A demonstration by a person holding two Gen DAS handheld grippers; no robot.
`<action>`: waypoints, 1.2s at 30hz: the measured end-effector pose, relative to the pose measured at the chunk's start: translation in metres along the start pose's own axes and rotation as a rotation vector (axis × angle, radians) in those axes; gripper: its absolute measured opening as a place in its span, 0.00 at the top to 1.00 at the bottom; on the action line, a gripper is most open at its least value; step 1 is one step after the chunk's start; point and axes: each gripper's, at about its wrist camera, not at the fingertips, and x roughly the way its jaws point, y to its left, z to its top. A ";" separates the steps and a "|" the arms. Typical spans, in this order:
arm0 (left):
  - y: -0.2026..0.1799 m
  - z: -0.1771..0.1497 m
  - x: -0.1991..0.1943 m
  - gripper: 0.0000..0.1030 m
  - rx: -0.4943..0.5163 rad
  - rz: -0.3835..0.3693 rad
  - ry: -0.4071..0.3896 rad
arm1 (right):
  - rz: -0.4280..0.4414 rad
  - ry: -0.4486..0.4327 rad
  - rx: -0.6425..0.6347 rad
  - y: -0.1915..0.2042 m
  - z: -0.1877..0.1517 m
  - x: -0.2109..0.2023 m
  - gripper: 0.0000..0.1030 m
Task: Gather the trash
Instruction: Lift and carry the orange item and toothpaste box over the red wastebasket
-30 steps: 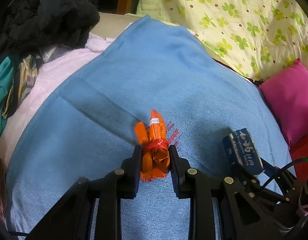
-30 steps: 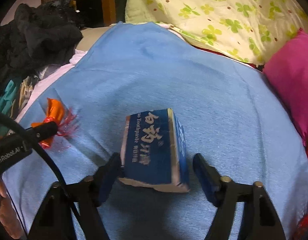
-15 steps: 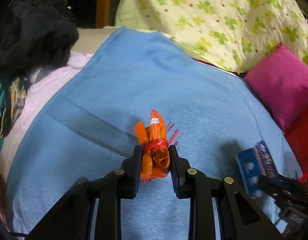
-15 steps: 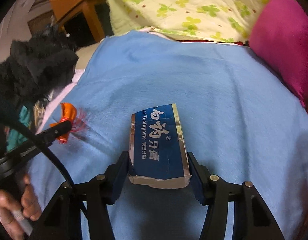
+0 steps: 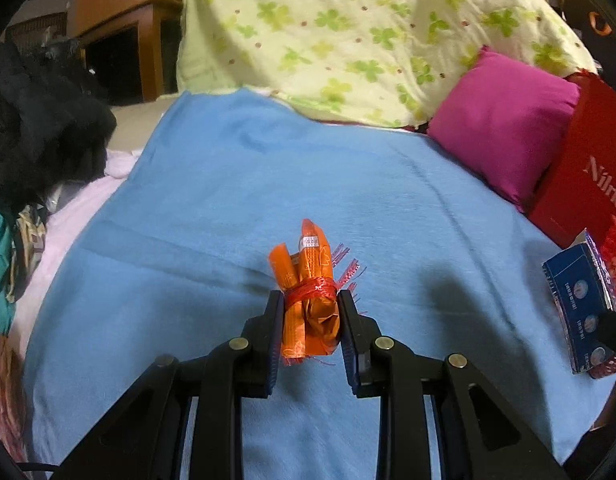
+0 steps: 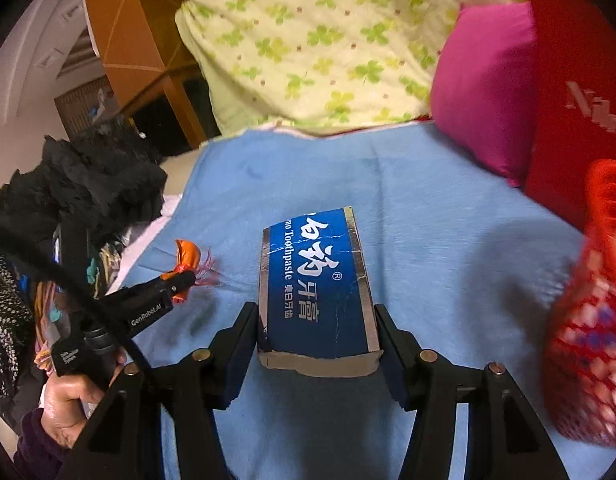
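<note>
My left gripper (image 5: 310, 312) is shut on an orange wrapper bundle (image 5: 308, 280) tied with red string, held just above the blue blanket (image 5: 227, 200). My right gripper (image 6: 316, 340) is shut on a blue toothpaste box (image 6: 314, 280), lifted over the blanket. The box also shows at the right edge of the left wrist view (image 5: 580, 300). The left gripper with the bundle (image 6: 187, 256) shows at the left of the right wrist view. A red mesh bag (image 6: 592, 332) hangs at the right edge.
A magenta pillow (image 5: 504, 136) and a red box (image 5: 588, 176) lie at the right. A clover-print quilt (image 5: 348, 32) is at the back. Dark clothes (image 5: 35, 128) are piled at the left, with a wooden cabinet (image 5: 119, 12) behind.
Both grippers have risen and swung right with their loads. The right gripper closed on the toothpaste box. The red mesh bag and red box have come into view.
</note>
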 end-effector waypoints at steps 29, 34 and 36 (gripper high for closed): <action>-0.125 -0.001 -0.149 0.73 0.229 0.020 -0.191 | 0.059 -0.343 0.113 -0.060 -0.012 -0.135 0.42; -0.142 -0.002 -0.152 0.73 0.262 0.012 -0.191 | 0.057 -0.375 0.140 -0.075 -0.012 -0.145 0.42; -0.148 -0.003 -0.152 0.73 0.274 0.010 -0.194 | 0.040 -0.390 0.141 -0.079 -0.013 -0.149 0.42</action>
